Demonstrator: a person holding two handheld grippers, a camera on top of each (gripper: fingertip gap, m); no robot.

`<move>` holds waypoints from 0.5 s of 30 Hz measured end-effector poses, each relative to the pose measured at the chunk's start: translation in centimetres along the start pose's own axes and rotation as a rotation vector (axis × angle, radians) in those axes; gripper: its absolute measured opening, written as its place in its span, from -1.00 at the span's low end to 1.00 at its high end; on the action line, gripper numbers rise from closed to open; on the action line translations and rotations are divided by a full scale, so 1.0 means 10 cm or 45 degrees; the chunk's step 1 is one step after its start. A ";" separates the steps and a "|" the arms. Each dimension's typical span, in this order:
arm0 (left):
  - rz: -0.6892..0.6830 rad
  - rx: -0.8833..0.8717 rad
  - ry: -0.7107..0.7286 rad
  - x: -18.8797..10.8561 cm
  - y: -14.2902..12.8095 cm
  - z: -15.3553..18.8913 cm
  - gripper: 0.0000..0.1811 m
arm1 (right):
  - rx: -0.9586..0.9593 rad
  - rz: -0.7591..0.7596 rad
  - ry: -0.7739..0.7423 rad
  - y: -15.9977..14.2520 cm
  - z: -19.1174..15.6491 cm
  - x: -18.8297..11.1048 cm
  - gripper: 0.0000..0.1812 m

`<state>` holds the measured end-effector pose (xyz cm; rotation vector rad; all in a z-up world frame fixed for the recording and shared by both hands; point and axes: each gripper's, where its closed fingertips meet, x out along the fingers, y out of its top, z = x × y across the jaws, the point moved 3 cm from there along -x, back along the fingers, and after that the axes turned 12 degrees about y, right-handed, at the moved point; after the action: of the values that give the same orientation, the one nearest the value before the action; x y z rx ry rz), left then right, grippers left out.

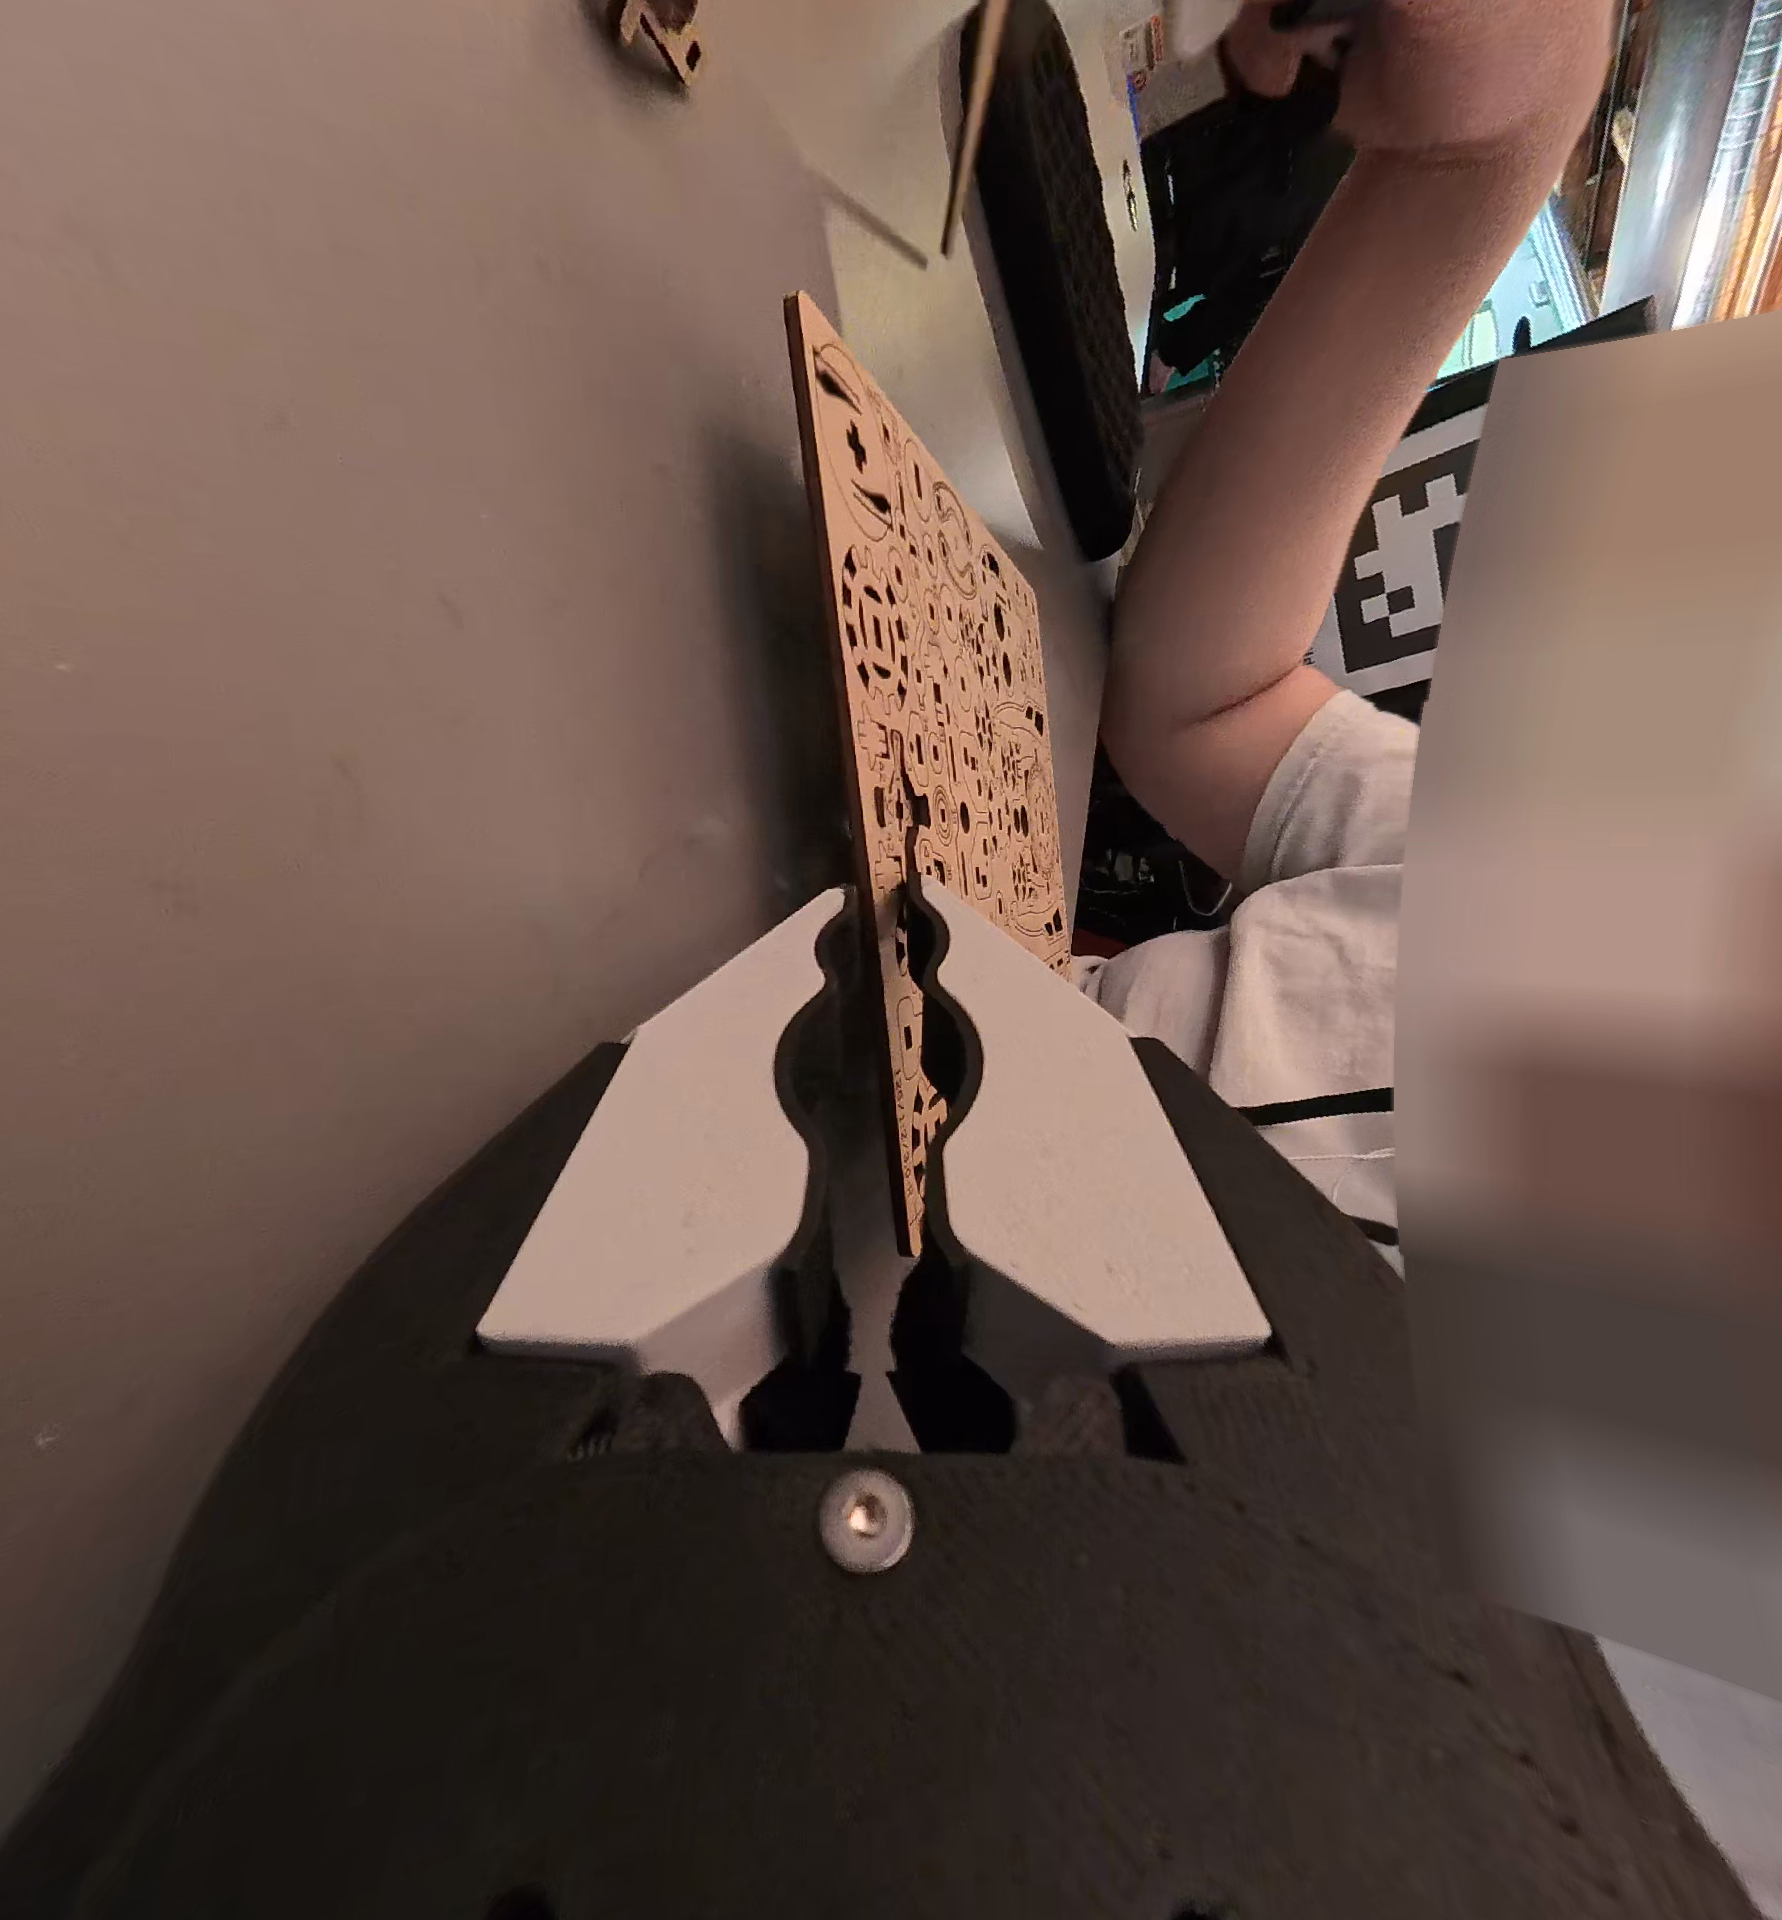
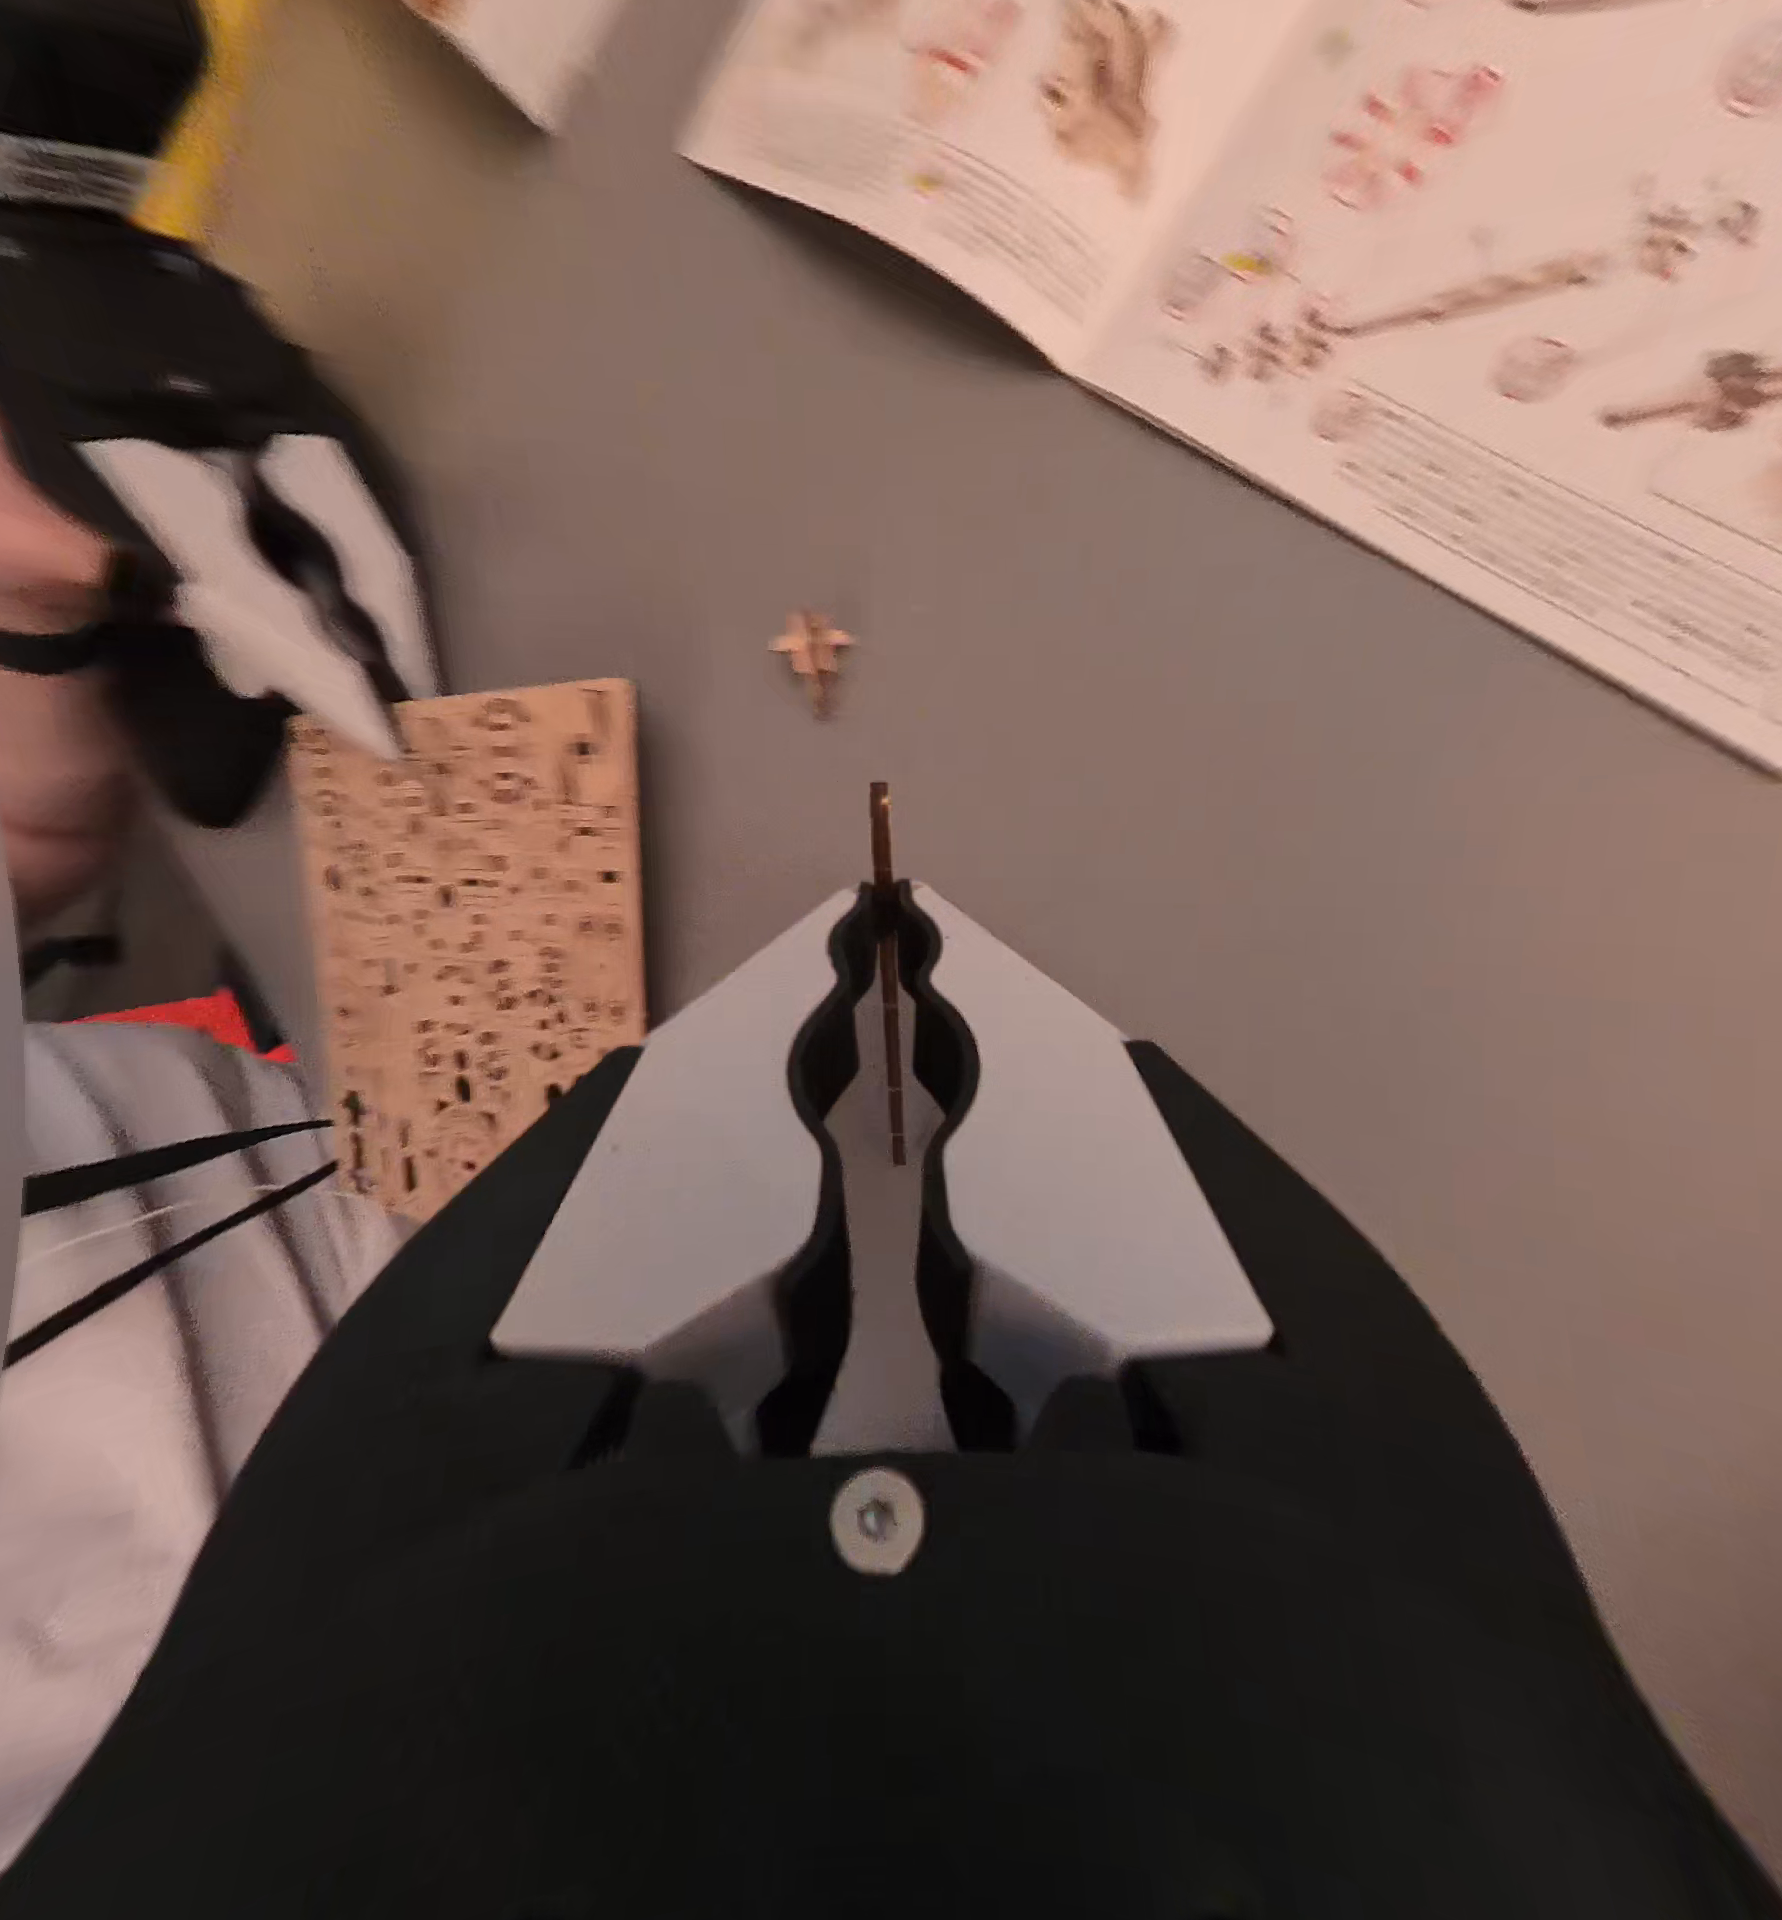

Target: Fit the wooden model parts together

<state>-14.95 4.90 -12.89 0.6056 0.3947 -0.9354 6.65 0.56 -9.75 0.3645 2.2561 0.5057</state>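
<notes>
— How far along? Barely begun: one small wooden assembly (image 2: 812, 657) lying mid-table (image 2: 1282, 935), most parts unpunched in the wooden sheet (image 1: 928, 665).

— Grips? Left gripper (image 1: 882, 904) clamped on the sheet's edge; right gripper (image 2: 885, 896) pinched on a thin wooden strip (image 2: 885, 935).

— Only in the right view? Instruction booklet (image 2: 1438, 312) toward the table's far edge.
</notes>
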 end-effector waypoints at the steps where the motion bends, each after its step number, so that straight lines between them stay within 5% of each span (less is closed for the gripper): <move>1: -0.001 0.001 0.001 0.00 0.00 0.00 -0.94 | 0.042 -0.049 -0.014 0.01 0.06 0.03 -0.98; 6: 0.009 0.001 -0.010 -0.01 0.00 0.01 -0.94 | 0.181 -0.249 -0.103 -0.03 0.40 0.19 -0.97; 10: 0.021 -0.008 -0.040 -0.03 0.01 0.02 -0.95 | 0.058 -0.157 -0.112 0.07 0.34 0.20 -0.69; 13: 0.023 -0.001 -0.061 -0.04 0.01 0.04 -0.96 | -0.190 0.000 -0.248 0.27 0.17 0.06 -0.57; 15: 0.022 0.005 -0.079 -0.05 0.01 0.06 -0.96 | -0.569 0.178 -0.148 0.52 -0.31 0.11 -0.41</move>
<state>-15.06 4.90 -12.15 0.5812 0.3313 -0.9361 4.11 4.80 -6.07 0.3117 1.9439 1.0111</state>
